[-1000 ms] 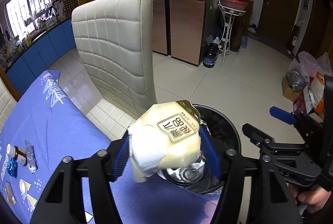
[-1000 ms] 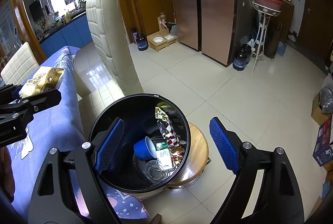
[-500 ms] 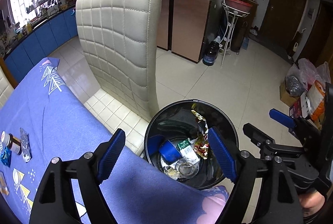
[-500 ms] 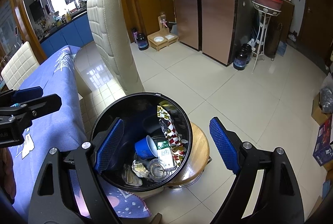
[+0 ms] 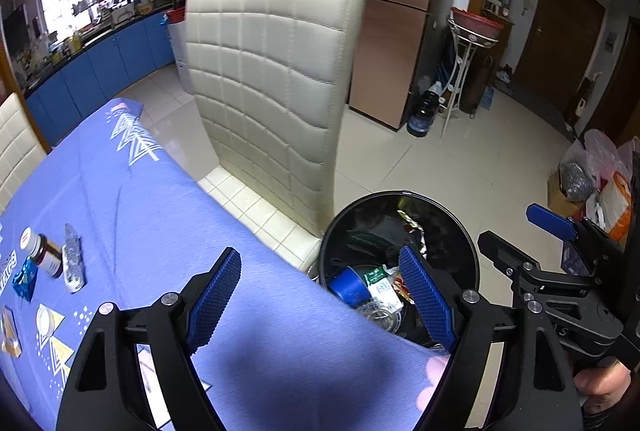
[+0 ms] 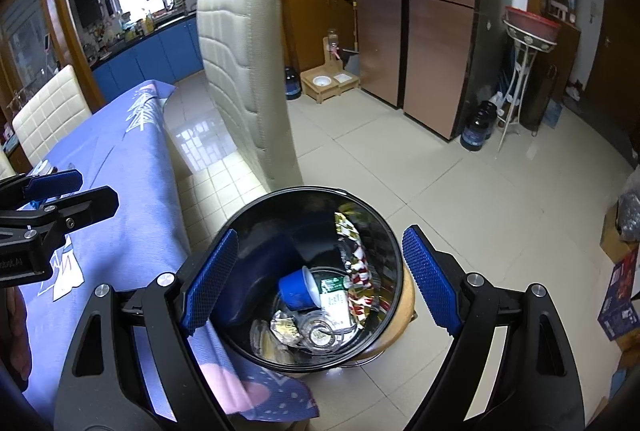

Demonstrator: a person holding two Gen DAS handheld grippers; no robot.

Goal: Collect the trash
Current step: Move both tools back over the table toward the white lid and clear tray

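Both tongs, left (image 5: 320,295) and right (image 6: 320,271), gape empty over the upright black bin (image 6: 394,251), its mouth facing up.

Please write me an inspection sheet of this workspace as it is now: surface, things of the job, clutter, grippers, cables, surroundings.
Surface: table under a blue tablecloth.
Job's things: black trash bin beside the table edge, on a round wooden stool; it holds a blue cup, a foil wrapper and other scraps.
Clutter: brown pill bottle, blister pack and small packets at the table's left.
Grippers: left gripper open and empty over the table edge; right gripper open and empty above the bin.
Cables: nothing seen.
Surroundings: cream quilted chair, tiled floor, red basin on a white stand, blue kitchen cabinets.
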